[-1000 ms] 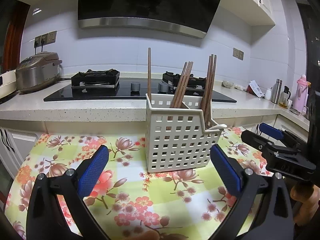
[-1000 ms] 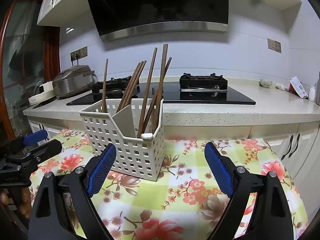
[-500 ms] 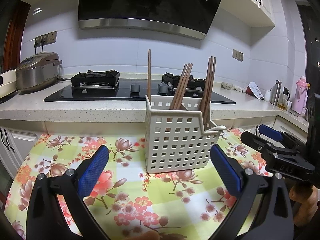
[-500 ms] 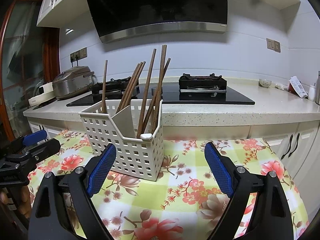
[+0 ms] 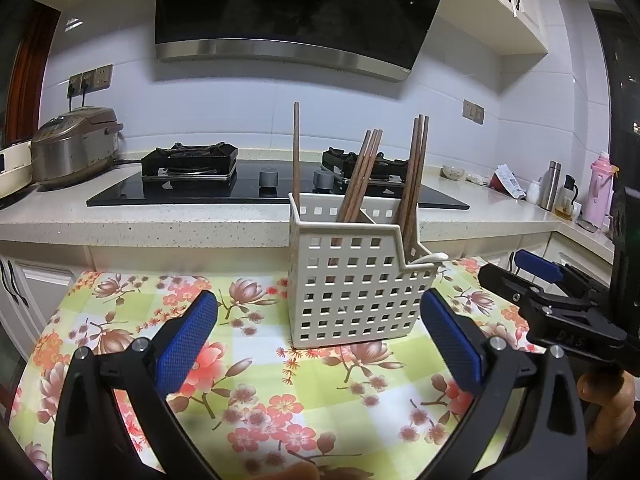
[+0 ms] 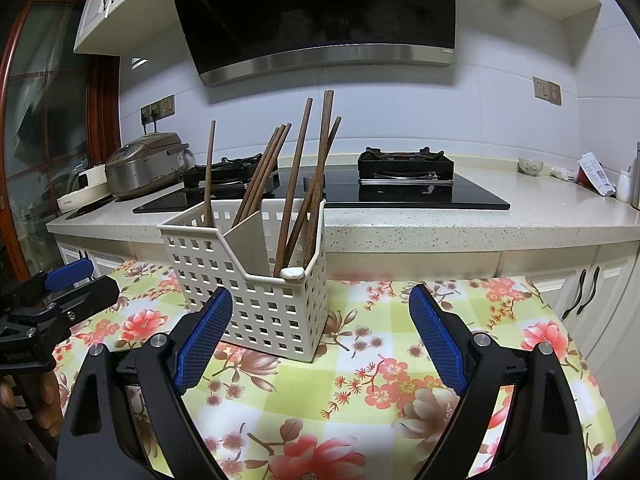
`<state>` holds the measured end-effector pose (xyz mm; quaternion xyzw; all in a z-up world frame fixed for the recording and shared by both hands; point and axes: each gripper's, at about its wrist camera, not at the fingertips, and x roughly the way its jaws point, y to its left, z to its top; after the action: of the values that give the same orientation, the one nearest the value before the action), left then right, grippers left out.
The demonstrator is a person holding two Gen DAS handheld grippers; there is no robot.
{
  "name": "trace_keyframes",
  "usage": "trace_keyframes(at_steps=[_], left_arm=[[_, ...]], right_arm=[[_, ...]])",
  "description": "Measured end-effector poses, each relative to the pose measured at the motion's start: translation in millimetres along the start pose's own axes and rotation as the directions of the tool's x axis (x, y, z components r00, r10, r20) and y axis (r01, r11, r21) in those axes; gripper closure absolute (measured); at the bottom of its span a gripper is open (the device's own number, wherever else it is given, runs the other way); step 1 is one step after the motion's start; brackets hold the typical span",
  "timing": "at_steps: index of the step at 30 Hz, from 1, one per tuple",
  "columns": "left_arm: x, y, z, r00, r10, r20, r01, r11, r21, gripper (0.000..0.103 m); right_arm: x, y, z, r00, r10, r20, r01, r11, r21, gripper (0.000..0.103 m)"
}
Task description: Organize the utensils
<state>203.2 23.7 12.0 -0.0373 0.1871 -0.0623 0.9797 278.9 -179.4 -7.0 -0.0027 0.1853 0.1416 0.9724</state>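
1. A white perforated utensil basket (image 5: 362,280) stands upright on the bench, on a floral tablecloth (image 5: 256,384), just in front of the kitchen counter (image 5: 160,220).
2. Brown wooden chopsticks (image 6: 298,184) stand in it with their long axes near vertical, tips up. One stands almost straight at the far left corner; the others lean in two clusters on either side of an inner divider.
3. A small white piece (image 6: 293,272) rests on the basket's lower front rim — what it is cannot be made out.
4. The left gripper (image 5: 320,336) has its jaws spread wide, holding nothing; its blue pads (image 5: 186,344) flank the basket from short of it, not touching.
5. The right gripper (image 6: 320,330) is likewise wide open and empty, the basket's near corner lying ahead of its left pad.
6. The chopsticks' lower ends are hidden by the basket walls — only glimpsed through the holes. Each gripper shows at the edge of the other's view, cut off by the frame.
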Motion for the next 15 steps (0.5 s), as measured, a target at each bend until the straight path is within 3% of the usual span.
trace_keyframes(at_steps=[15], left_arm=[[-0.1, -1.5, 0.5, 1.0, -0.003, 0.003, 0.003, 1.0, 0.003, 0.005]], right_arm=[[0.5, -0.1, -0.2, 1.0, 0.001, -0.002, -0.001, 1.0, 0.0, 0.019]])
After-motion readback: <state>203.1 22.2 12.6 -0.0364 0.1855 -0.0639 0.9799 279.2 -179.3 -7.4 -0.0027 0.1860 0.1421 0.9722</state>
